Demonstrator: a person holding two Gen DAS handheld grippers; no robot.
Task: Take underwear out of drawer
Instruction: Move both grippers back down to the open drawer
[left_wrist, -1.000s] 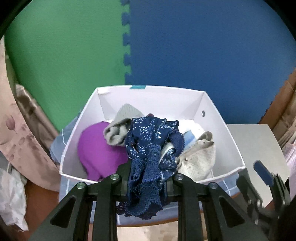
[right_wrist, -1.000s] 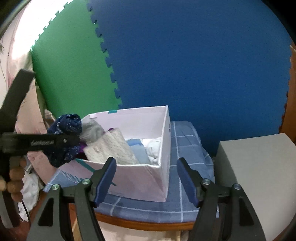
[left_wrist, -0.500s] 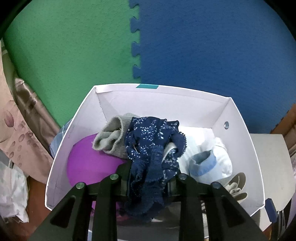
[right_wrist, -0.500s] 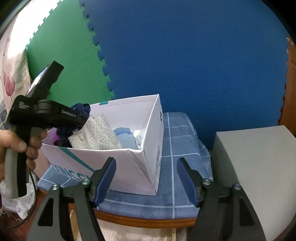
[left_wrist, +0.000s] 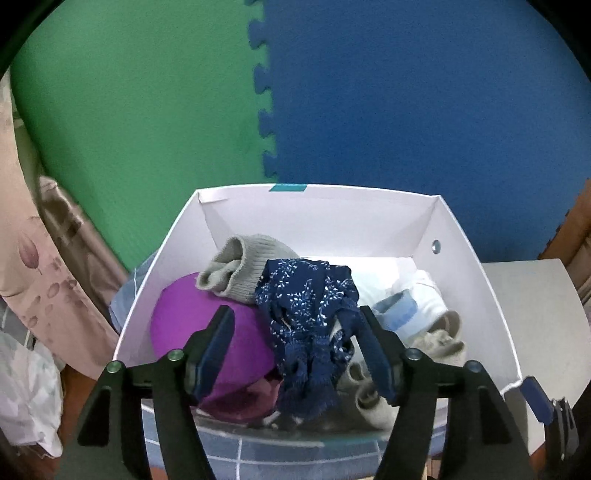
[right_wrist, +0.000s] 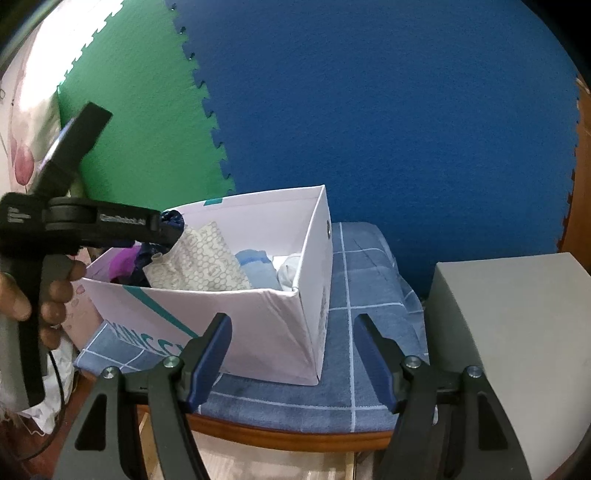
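A white box drawer (left_wrist: 458, 236) holds several garments. Navy floral lace underwear (left_wrist: 310, 317) lies on top of the pile, between the spread fingers of my left gripper (left_wrist: 297, 345), which is open over the drawer's near side. A purple garment (left_wrist: 192, 317), a grey sock (left_wrist: 247, 262) and a white and light-blue piece (left_wrist: 406, 310) lie around it. In the right wrist view the drawer (right_wrist: 258, 317) stands on a blue checked cloth (right_wrist: 362, 280); my right gripper (right_wrist: 293, 350) is open and empty in front of it. The left gripper (right_wrist: 162, 229) shows there over the drawer's left side.
Green (left_wrist: 147, 92) and blue foam mats (left_wrist: 424, 92) form the back wall. A grey box (right_wrist: 517, 325) stands right of the drawer. A pink floral curtain (left_wrist: 33, 258) hangs at the left. The cloth covers a wooden-edged seat (right_wrist: 280, 435).
My left gripper was shut on the navy underwear and has opened, leaving it on the pile in the drawer. The left gripper moved in over the drawer. The right gripper stayed open.
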